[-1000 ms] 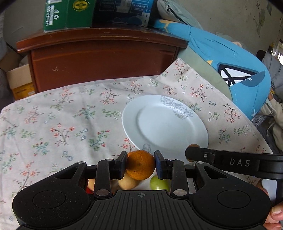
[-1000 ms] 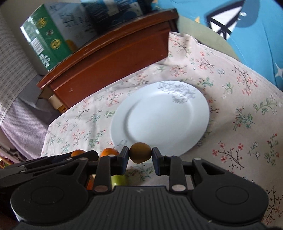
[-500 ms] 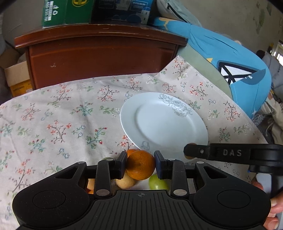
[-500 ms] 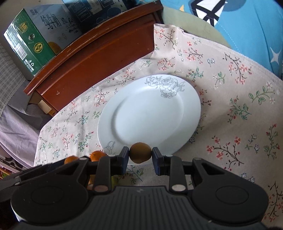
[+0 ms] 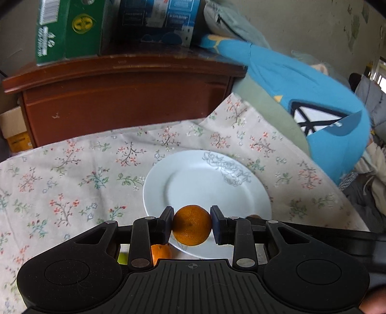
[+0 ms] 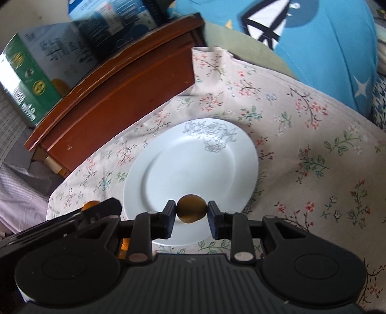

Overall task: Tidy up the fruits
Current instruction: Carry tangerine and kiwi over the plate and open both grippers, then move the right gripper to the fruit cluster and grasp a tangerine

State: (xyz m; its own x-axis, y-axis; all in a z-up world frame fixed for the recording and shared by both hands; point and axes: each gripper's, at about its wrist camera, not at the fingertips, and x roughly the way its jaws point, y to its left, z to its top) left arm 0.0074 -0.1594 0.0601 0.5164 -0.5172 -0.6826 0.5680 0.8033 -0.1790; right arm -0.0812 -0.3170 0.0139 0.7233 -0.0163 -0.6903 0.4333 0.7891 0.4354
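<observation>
My left gripper (image 5: 191,225) is shut on an orange (image 5: 191,225) and holds it over the near rim of the white plate (image 5: 210,183). My right gripper (image 6: 191,212) is shut on a small brown fruit (image 6: 191,212) above the near part of the same plate (image 6: 193,169). Another orange (image 5: 161,251) and a bit of a green fruit (image 5: 122,258) lie on the cloth under the left gripper. The left gripper's side shows in the right wrist view (image 6: 96,211) at the plate's left.
The flowered tablecloth (image 5: 72,174) covers the surface. A brown wooden cabinet (image 5: 125,96) with a green box (image 5: 67,29) and a blue box (image 5: 156,21) stands behind. Blue bedding (image 5: 313,103) lies at the right.
Both grippers have moved forward with their fruits and now hang over the plate's near part. The loose fruits have slipped further under the left gripper.
</observation>
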